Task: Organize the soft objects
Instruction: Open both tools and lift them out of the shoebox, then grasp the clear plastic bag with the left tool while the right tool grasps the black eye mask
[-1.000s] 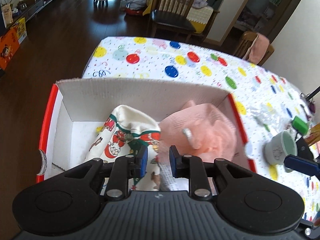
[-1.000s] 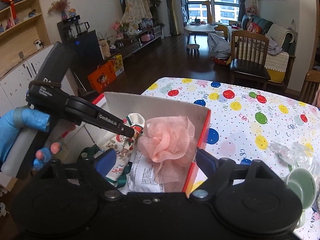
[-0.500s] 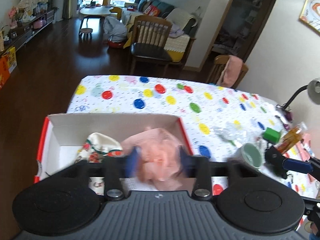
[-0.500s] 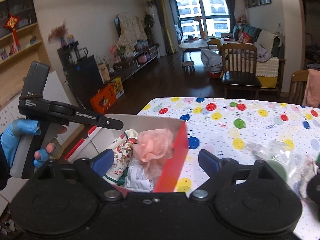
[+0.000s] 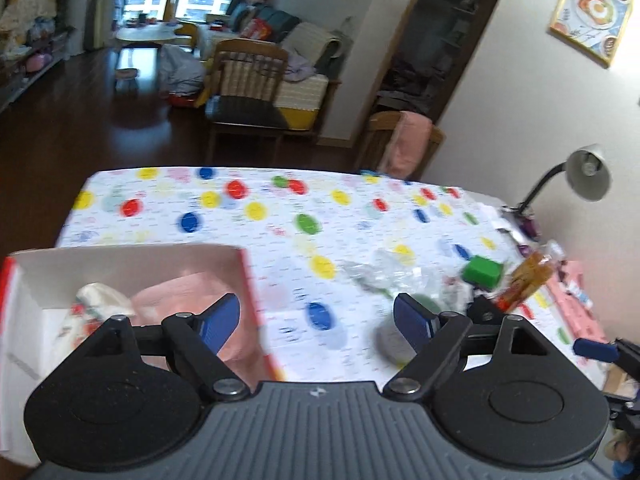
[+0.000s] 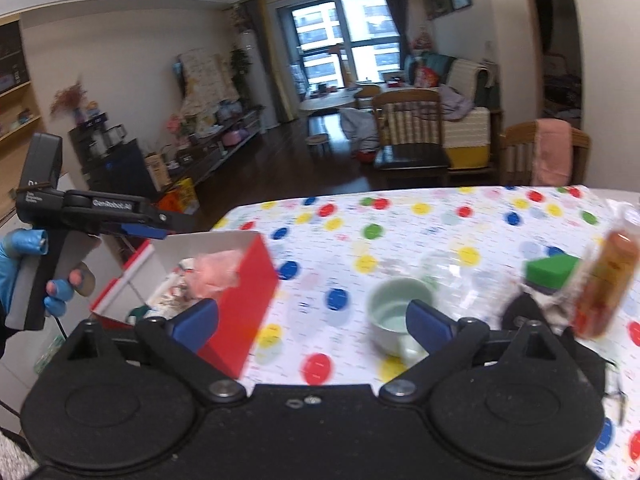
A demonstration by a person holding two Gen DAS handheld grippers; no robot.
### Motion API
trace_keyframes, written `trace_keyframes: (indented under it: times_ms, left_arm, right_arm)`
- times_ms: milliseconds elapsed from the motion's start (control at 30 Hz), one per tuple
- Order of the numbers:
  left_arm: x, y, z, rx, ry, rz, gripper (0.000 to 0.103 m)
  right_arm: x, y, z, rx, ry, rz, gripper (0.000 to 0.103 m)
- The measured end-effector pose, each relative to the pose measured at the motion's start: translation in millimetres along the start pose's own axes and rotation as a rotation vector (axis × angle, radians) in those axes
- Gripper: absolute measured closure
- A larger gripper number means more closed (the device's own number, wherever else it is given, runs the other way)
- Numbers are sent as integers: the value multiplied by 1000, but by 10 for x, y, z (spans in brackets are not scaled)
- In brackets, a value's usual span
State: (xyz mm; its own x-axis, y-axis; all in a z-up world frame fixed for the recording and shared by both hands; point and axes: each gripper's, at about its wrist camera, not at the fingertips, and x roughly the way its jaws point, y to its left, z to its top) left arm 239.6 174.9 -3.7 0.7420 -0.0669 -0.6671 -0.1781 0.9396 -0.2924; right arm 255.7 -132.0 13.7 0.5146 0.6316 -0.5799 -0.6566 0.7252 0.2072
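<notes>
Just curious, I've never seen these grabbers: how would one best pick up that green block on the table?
Probably from above, closing on two opposite flat sides of the green block. It sits flat with its top clear, but the wrapped orange packet crowds one side, so come in across the other sides.

Setting was a lived-in home, an open living and dining room. Work surface was a dining table under a balloon-print cloth, with wooden chairs beside it, one draped with a pink towel. Beyond lay dark wood flooring, a cluttered sofa, a low media shelf, tall windows and a framed picture.
</notes>
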Motion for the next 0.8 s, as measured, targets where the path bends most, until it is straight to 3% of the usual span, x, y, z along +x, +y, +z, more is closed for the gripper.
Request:
trace_keyframes:
  times_ms: [167, 300, 433, 533, 800]
  left_arm:
    - [198, -316, 90, 23, -6, -77, 2]
    - [456, -593, 181, 56, 15, -112, 2]
    - [818, -865, 281, 95, 86, -145, 2]
    - [1086, -1048, 347, 121, 131, -129, 2]
    - [1936, -1169, 569, -70, 265, -66, 2]
  right_arm:
    - [-130, -359, -74, 18, -4, -57, 2]
    - [-186, -663, -123, 43, 1, -90, 2]
    - [-189, -943, -193, 56, 15, -115, 2]
    - [-176, -1148, -248, 71, 29, -134, 2]
    - [-32, -1619, -391, 95, 72, -162, 2]
